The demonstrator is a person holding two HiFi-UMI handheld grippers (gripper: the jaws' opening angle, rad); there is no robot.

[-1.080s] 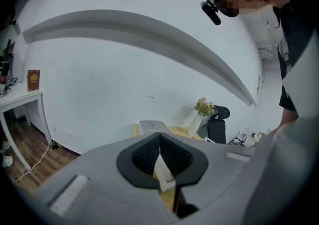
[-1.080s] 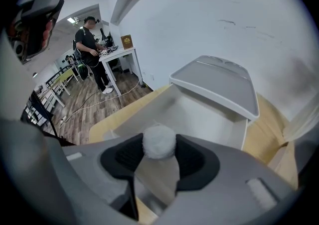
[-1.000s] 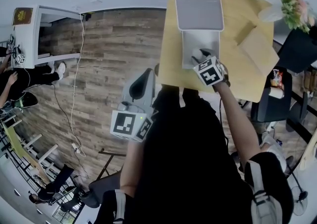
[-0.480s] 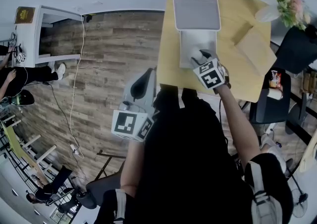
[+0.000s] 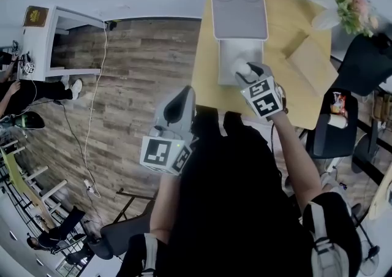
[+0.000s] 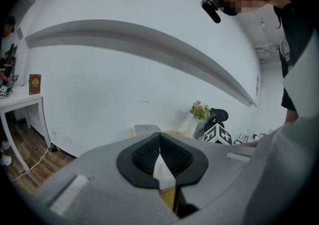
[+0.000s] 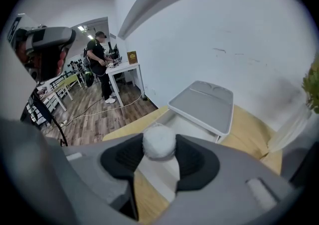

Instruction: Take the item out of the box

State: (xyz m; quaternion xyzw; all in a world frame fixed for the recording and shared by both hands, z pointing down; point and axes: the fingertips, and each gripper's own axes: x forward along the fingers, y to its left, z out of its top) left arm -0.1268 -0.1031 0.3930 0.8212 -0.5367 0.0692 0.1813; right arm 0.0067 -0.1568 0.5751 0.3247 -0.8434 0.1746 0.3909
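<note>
R gripper (image 7: pixel 159 156): jaws stand wide but are clamped on a white fuzzy ball (image 7: pixel 159 141), w/ a dark pad pressing it on each side and the ball right at the jaw tips. The ball is over the near end of the box (image 7: pixel 185 128), above its open tray; can't tell how far it's lifted. Head view agrees: R gripper (image 5: pixel 245 72) w/ the ball (image 5: pixel 243 68) over the near part of the box (image 5: pixel 229 61). The box is pale grey, w/ its lid (image 5: pixel 239 10) swung open beyond the tray's far end, two round dents at the lid's far edge. The box sits on a yellow table (image 5: pixel 294 21), close to the table's left edge. L gripper (image 6: pixel 160 153): jaws together, tips touching, nothing btwn them. In head view the L gripper (image 5: pixel 182 99) is left of the box and nearer the person, off the table, over the wood floor (image 5: pixel 135 67). A flat cardboard piece (image 5: pixel 315 61) lies right of the box, w/ flowers (image 5: pixel 352 9) further right. A white desk (image 5: pixel 43 43) stands well left of the box.
</note>
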